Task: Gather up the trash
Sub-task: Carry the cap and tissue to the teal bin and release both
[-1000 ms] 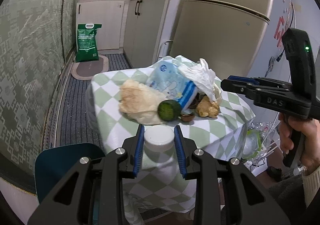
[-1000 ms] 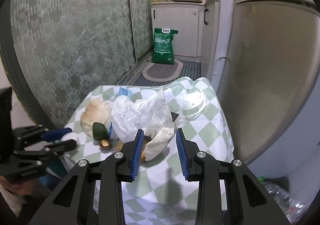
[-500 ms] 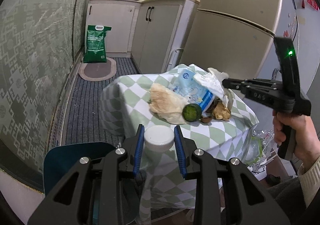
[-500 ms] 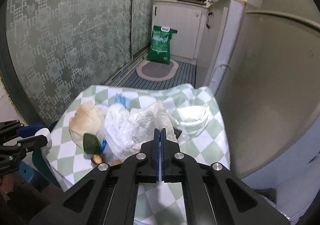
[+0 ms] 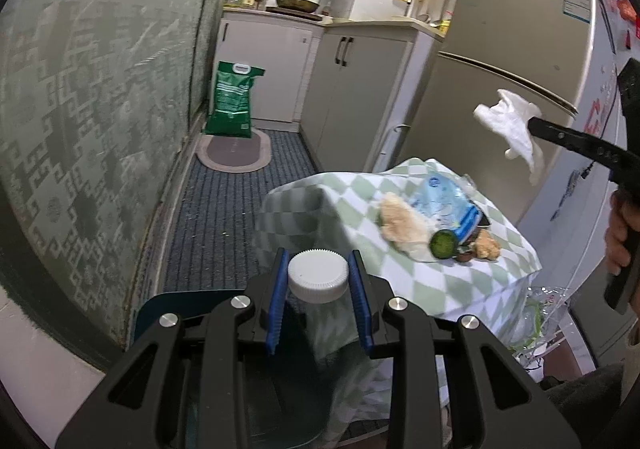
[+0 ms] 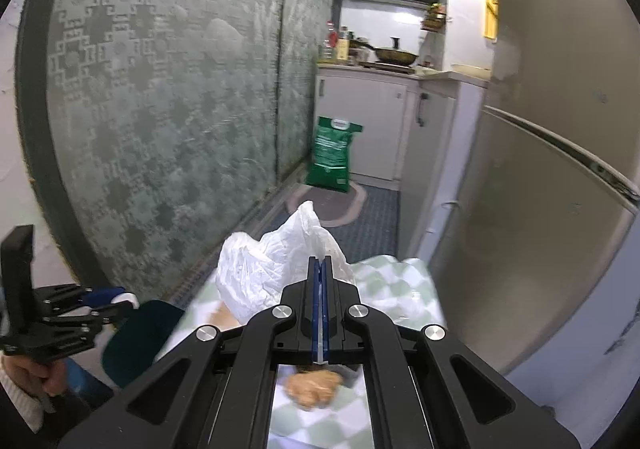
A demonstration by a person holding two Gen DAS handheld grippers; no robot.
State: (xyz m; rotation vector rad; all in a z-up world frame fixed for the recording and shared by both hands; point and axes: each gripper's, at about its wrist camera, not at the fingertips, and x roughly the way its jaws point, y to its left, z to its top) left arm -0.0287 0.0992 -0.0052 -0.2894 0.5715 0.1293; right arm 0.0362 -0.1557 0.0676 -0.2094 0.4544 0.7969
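My left gripper (image 5: 318,273) is shut on a clear bottle with a white cap (image 5: 318,275), held in front of the table's near left corner. My right gripper (image 6: 320,269) is shut on a crumpled white plastic bag (image 6: 272,269) and holds it in the air above the table; the bag also shows in the left wrist view (image 5: 512,125). On the green-checked tablecloth (image 5: 352,193) lie a beige crumpled wrapper (image 5: 400,225), a blue-white packet (image 5: 444,201), a green round piece (image 5: 442,243) and brown scraps (image 5: 486,249).
A dark blue chair seat (image 5: 192,309) stands at the table's near left. A fridge (image 5: 492,61) is close behind the table. A green sack (image 5: 234,105) and a mat (image 5: 236,151) lie on the floor beside the cabinets (image 5: 352,85). A clear bag (image 5: 540,317) hangs at the table's right.
My right gripper shut on the white plastic bag and lifted it off the table. My left gripper, still holding the bottle, pulled back and up from the table.
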